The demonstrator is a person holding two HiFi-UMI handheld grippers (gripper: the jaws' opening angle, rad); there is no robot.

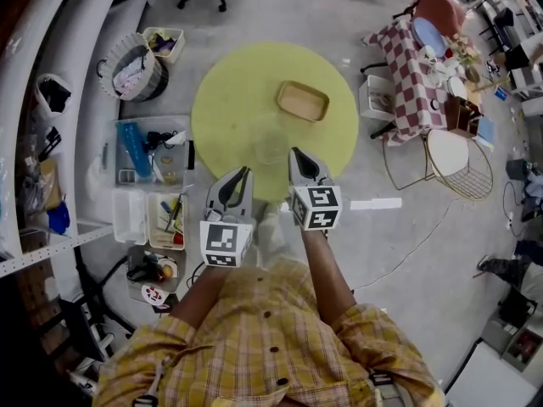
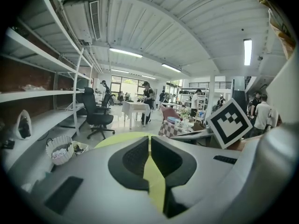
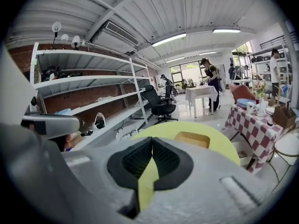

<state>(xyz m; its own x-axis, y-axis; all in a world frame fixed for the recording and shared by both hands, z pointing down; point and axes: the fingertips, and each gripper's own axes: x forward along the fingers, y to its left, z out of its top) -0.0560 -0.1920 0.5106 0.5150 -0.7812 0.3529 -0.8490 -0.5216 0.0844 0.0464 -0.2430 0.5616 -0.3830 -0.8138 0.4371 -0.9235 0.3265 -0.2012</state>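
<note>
Round yellow table (image 1: pixel 227 100) with tray (image 1: pixel 303 102) | left gripper (image 1: pixel 245 171) jaws together | right gripper (image 1: pixel 294 152) jaws together

no words or numbers to read anywhere here; only black-and-white square markers on each gripper's cube, at six o'clock.

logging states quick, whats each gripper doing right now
left gripper: closed, nothing between the jaws
right gripper: closed, nothing between the jaws
</note>
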